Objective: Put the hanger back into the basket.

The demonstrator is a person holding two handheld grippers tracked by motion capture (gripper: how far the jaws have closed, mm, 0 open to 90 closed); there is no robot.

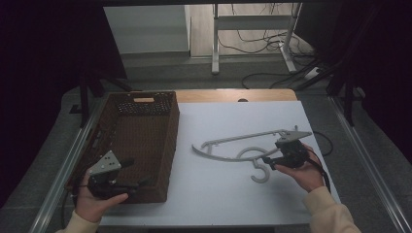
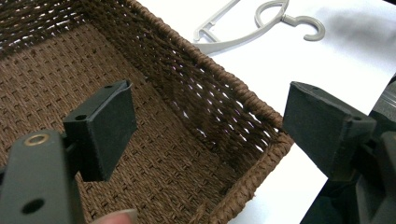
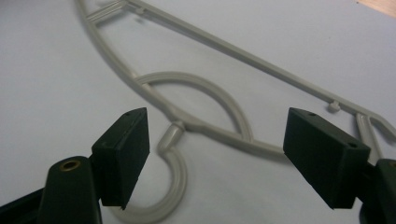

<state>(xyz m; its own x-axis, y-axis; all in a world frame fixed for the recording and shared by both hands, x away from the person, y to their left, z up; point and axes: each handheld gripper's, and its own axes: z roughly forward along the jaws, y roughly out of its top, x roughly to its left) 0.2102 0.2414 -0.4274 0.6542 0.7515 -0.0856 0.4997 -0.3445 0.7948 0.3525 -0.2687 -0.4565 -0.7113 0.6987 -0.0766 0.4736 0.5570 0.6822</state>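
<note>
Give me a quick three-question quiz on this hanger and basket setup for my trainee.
1. True or false: the grey hanger lies inside the brown woven basket.
2. Which gripper is nearest the hanger's hook: A left gripper, B right gripper?
3. Fill in: the right gripper's jaws stand ____ on either side of the hook's neck.

Key: 1 false, it lies flat on the white table. 2 B. 3 open.

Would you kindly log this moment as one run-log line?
right gripper: open, over hanger neck | left gripper: open, at basket corner | hanger: flat on table, ungrasped
</note>
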